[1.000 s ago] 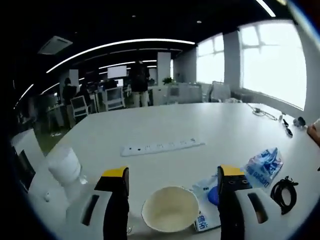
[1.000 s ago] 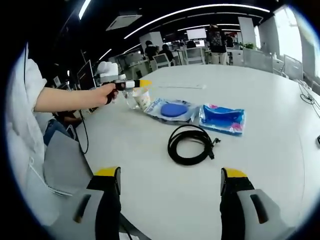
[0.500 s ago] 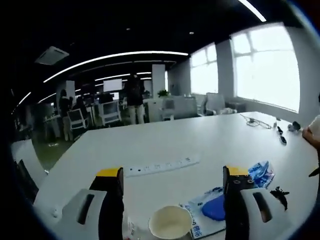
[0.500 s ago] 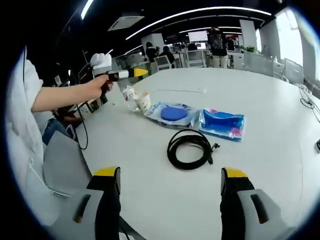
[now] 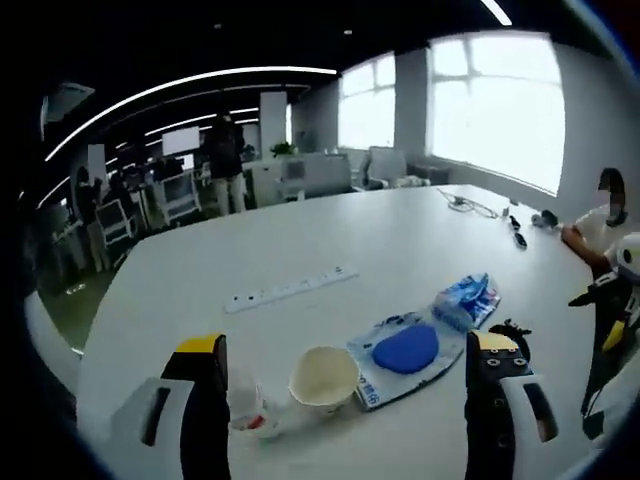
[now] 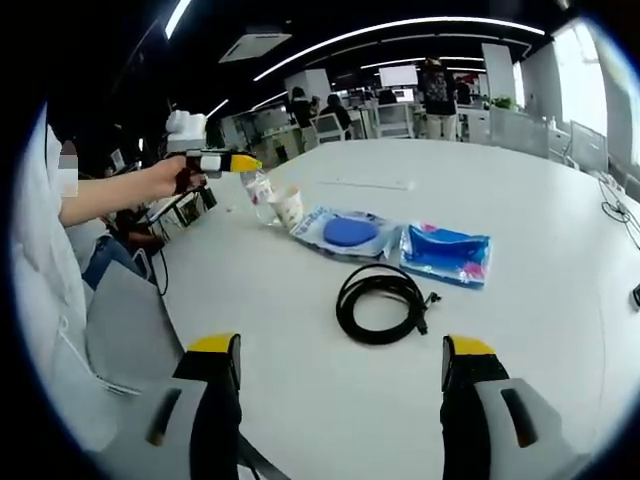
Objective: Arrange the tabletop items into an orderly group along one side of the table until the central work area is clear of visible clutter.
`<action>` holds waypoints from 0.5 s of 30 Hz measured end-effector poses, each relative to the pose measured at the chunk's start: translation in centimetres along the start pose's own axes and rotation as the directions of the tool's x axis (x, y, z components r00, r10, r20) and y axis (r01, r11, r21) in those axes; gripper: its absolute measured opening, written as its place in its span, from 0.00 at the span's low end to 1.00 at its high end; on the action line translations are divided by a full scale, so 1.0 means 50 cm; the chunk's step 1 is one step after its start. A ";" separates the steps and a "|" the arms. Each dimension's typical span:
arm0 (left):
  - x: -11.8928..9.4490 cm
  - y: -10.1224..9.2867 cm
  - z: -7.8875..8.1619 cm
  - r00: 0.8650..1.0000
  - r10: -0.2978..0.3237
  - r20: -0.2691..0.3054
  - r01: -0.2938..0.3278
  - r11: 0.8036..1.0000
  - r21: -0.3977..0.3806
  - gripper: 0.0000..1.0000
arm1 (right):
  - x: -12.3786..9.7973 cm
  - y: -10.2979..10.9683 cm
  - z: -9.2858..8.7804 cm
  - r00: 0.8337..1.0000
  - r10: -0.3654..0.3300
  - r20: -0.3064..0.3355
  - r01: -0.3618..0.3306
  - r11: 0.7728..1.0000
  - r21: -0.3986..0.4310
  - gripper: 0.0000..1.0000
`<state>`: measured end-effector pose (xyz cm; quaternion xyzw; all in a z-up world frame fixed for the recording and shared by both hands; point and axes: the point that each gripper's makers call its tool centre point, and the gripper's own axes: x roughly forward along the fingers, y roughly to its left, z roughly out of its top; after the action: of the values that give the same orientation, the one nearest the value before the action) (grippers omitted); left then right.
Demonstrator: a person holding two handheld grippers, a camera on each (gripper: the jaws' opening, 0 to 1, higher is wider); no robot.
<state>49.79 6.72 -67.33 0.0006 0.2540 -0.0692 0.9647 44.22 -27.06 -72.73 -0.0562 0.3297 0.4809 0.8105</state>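
Cup [image 5: 323, 376] between left hand-held gripper [image 5: 345, 350] jaws (both apart), untouched.

A white paper cup [image 5: 324, 376] stands upright and open-mouthed on the white table [image 6: 520, 170]. Taking the cup as landmark: a clear plastic bottle [image 6: 259, 194] with a red-marked label stands just beside it. On its other side lies a flat clear packet holding a blue round pad [image 6: 345, 231], close to the cup. Beyond that packet lies a blue-and-pink packet [image 6: 445, 251]. A coiled black cable [image 6: 380, 300] rests near both packets, farther from the cup. A white power strip [image 5: 290, 288] lies well apart.
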 end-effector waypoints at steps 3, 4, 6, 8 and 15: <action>-0.024 0.005 -0.019 1.000 0.001 -0.020 -0.001 1.000 -0.002 0.97 | 0.001 0.001 -0.006 1.000 0.001 -0.003 -0.001 1.000 0.002 0.81; -0.034 0.006 -0.028 0.999 0.002 -0.032 -0.002 1.000 0.001 0.97 | 0.001 0.001 -0.007 1.000 0.002 -0.004 -0.002 1.000 0.004 0.81; -0.049 0.006 -0.038 0.999 0.002 -0.041 -0.002 1.000 0.004 0.97 | 0.001 0.002 -0.009 1.000 0.001 -0.007 -0.001 1.000 0.004 0.81; -0.062 0.003 -0.044 0.999 -0.002 -0.047 0.002 1.000 0.016 0.97 | 0.002 0.002 -0.011 1.000 0.002 -0.008 -0.002 1.000 0.006 0.81; -0.102 -0.007 -0.083 0.996 -0.024 -0.088 0.026 0.999 0.020 0.97 | 0.000 -0.001 -0.009 1.000 -0.001 -0.009 0.001 1.000 0.001 0.81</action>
<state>43.32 7.23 -68.41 0.0107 0.2953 -0.0839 0.9516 44.06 -27.25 -73.11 -0.0579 0.3334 0.4798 0.8095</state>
